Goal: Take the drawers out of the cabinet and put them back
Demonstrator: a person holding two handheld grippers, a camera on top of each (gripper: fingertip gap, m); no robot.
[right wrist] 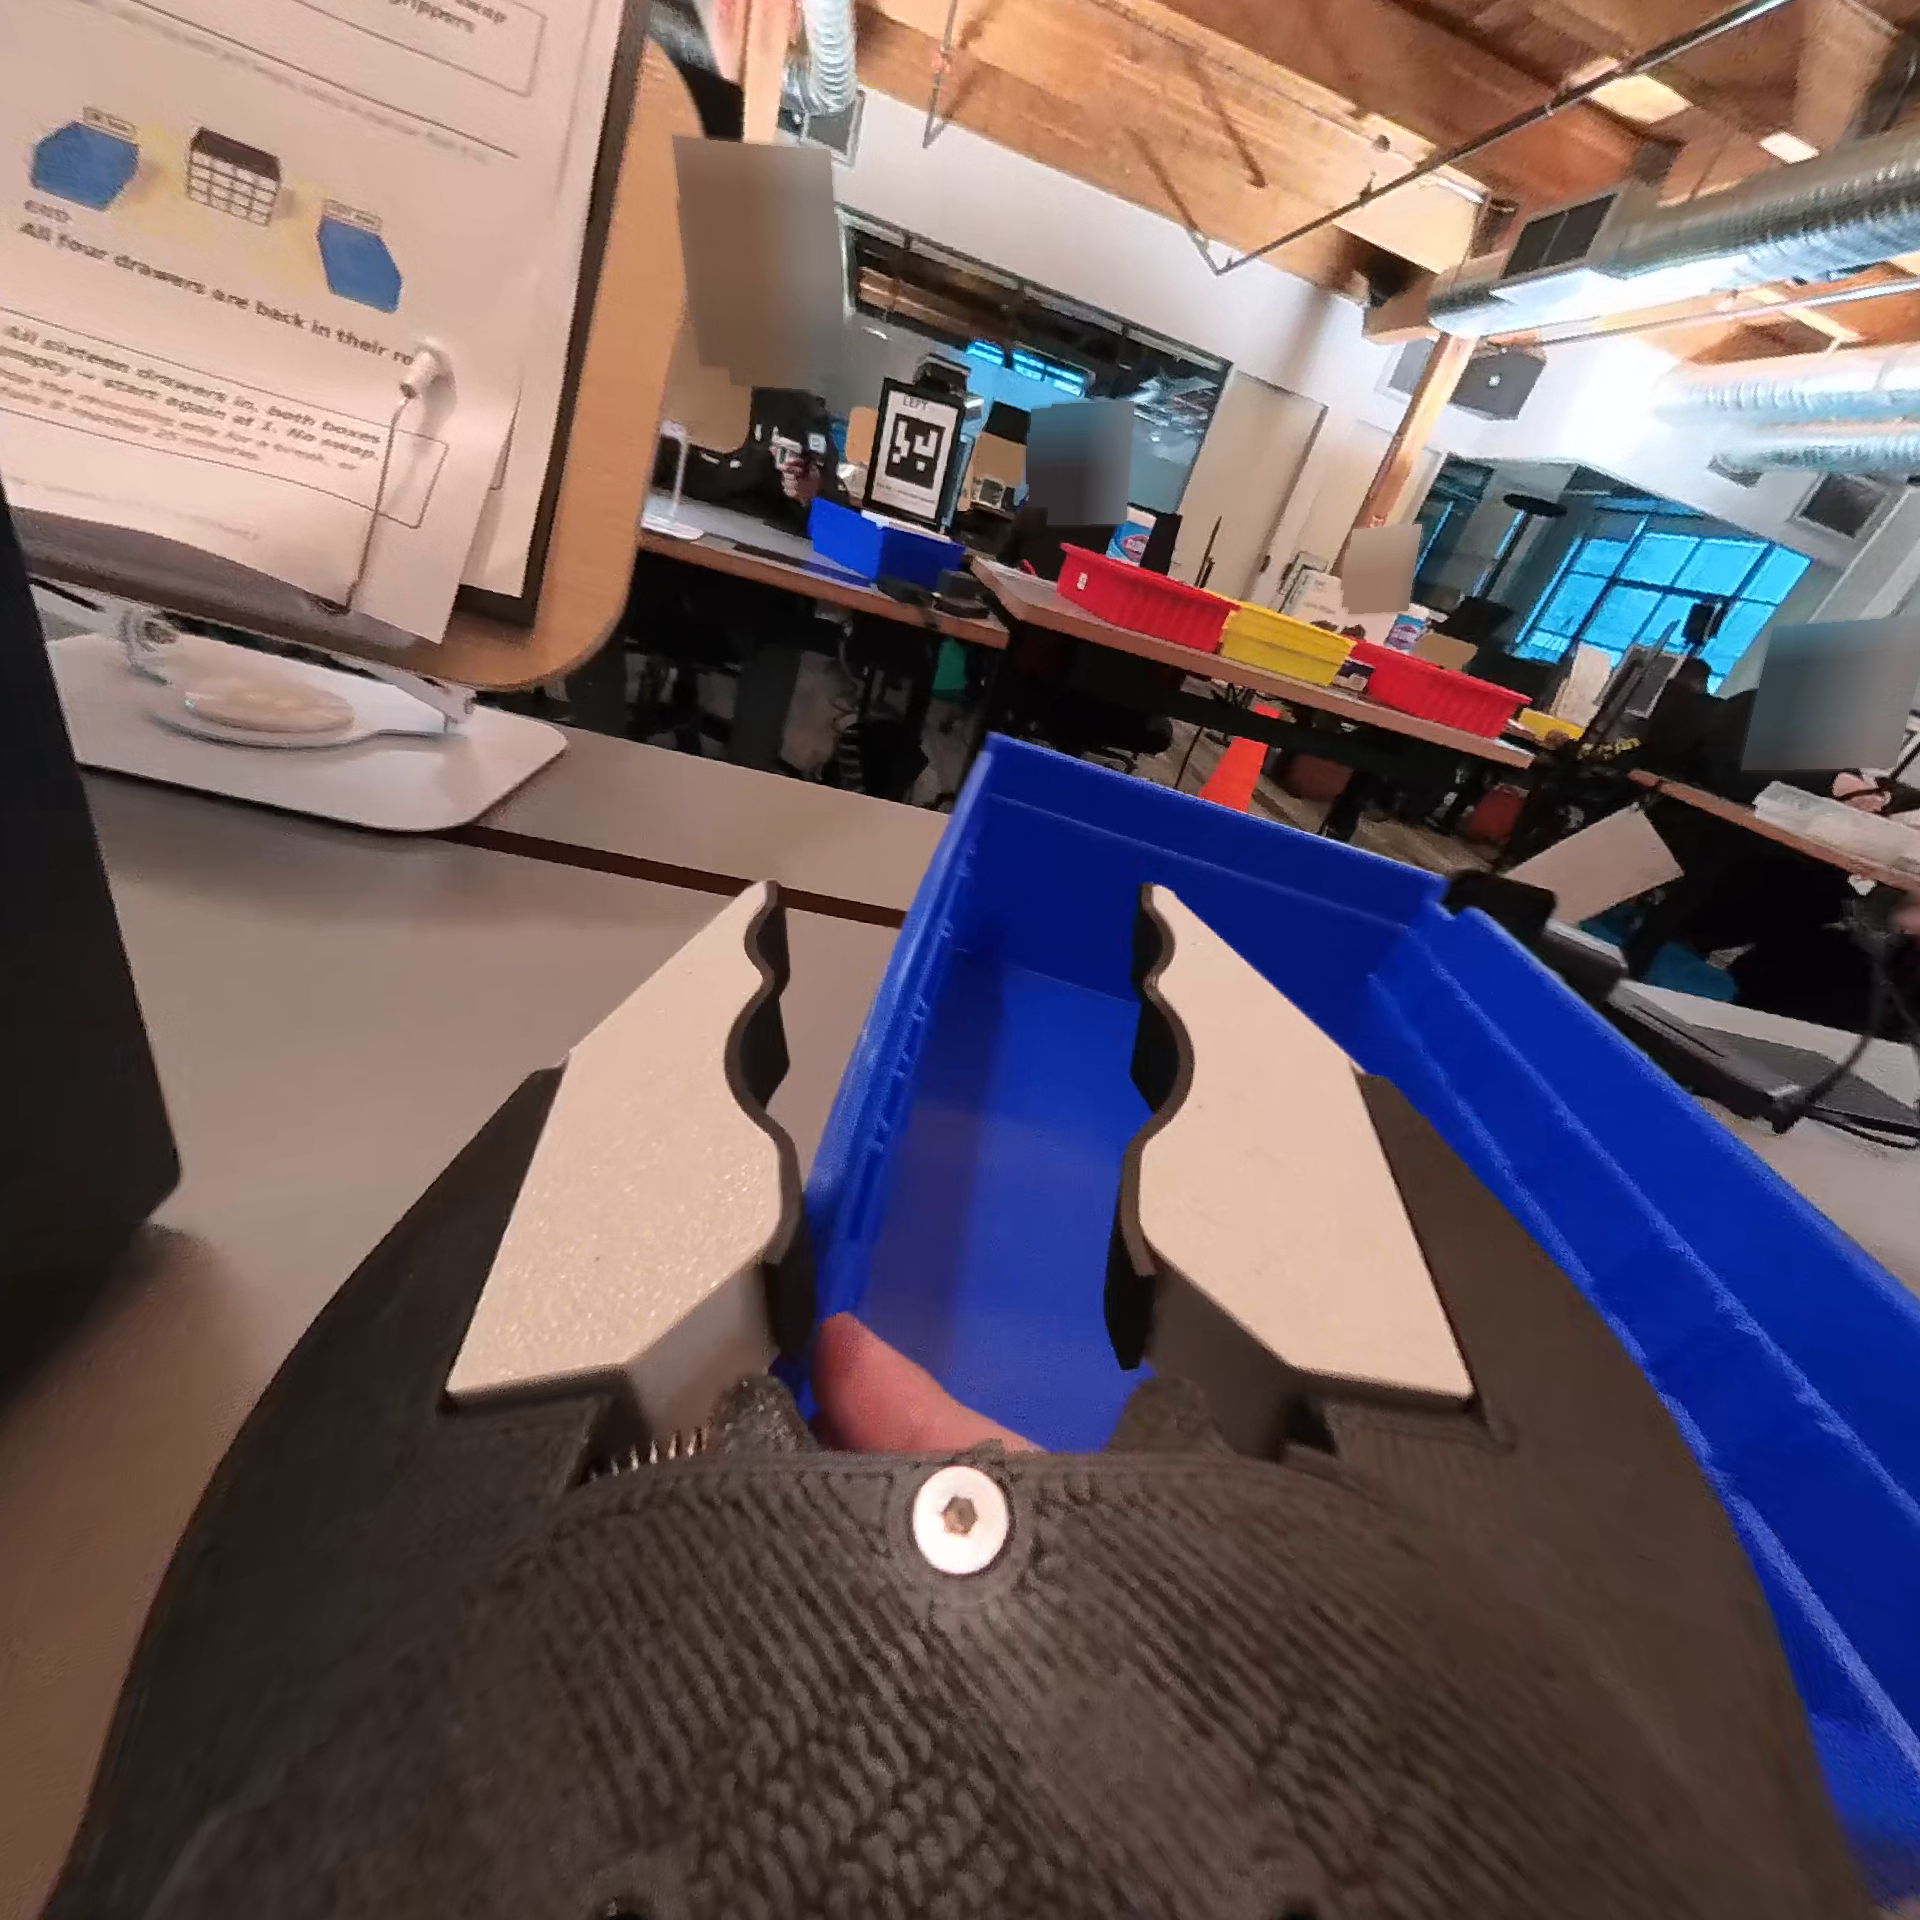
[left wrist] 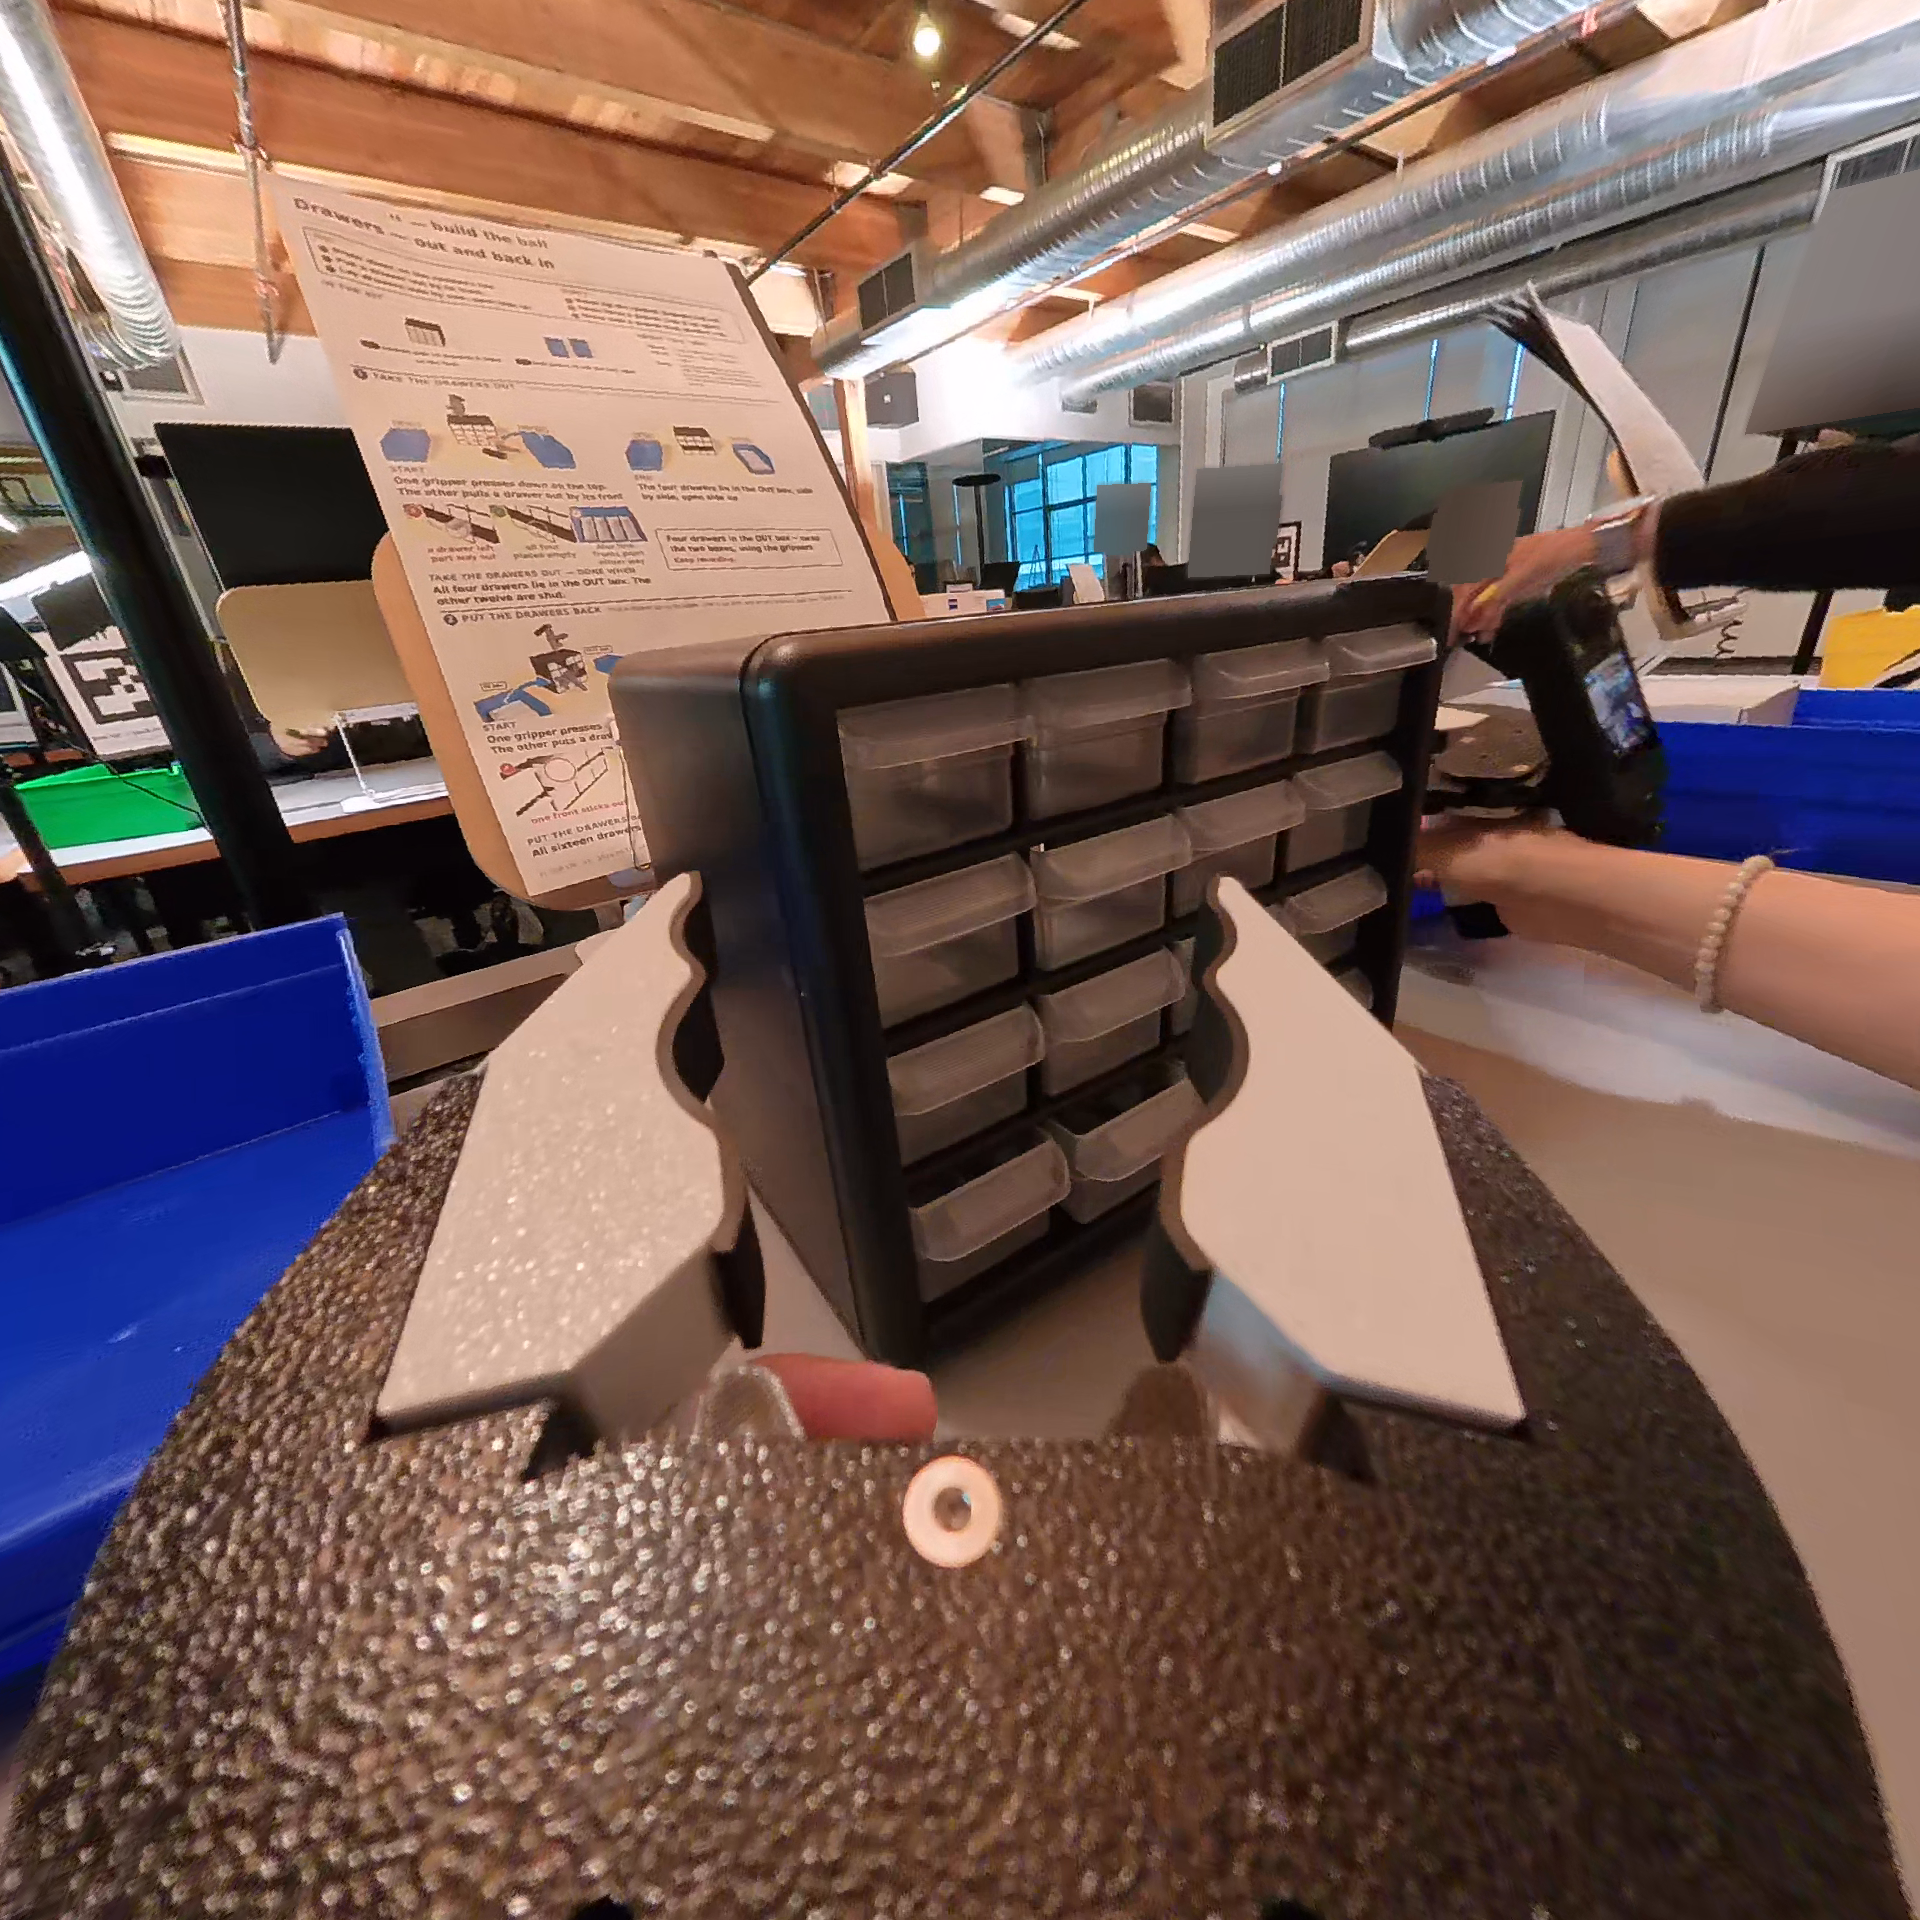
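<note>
Currently your left gripper [left wrist: 956,914] sits spread before the cabinet [left wrist: 1091,935] — right gripper [right wrist: 956,935] spread too, over the blue bin [right wrist: 1558,1195], both gripping nothing.

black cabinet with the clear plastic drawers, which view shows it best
The left wrist view: the black cabinet with clear plastic drawers sits centred ahead of the open left gripper, its whole drawer grid visible. The right wrist view shows only a dark slab at its left edge, probably the cabinet's side.
</note>
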